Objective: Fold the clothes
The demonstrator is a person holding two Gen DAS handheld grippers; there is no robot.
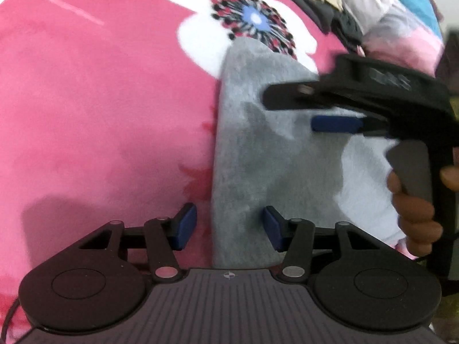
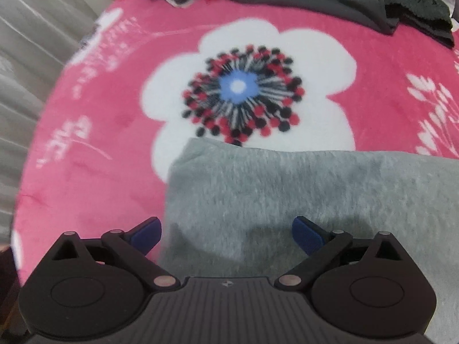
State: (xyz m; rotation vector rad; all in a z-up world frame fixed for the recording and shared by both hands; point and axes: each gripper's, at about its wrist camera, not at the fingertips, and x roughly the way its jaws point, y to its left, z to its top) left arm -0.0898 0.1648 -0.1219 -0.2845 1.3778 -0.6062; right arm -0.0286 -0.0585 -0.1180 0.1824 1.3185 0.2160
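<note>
grey garment (image 2: 301, 200) lies under both spread tools, left tool (image 1: 229, 226) over its edge, right tool (image 2: 226, 235) seemingly above.

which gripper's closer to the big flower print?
Right. The right gripper hangs over the grey cloth just below the flower; the left gripper sits at the cloth's near end.

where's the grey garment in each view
Left wrist: grey fleece garment runs up the centre-right, under the open left gripper, the right gripper above it.
Right wrist: it fills the lower right, under the open right gripper.
Shared landmark: the white flower print on the pink blanket, touching the garment's far edge.
</note>
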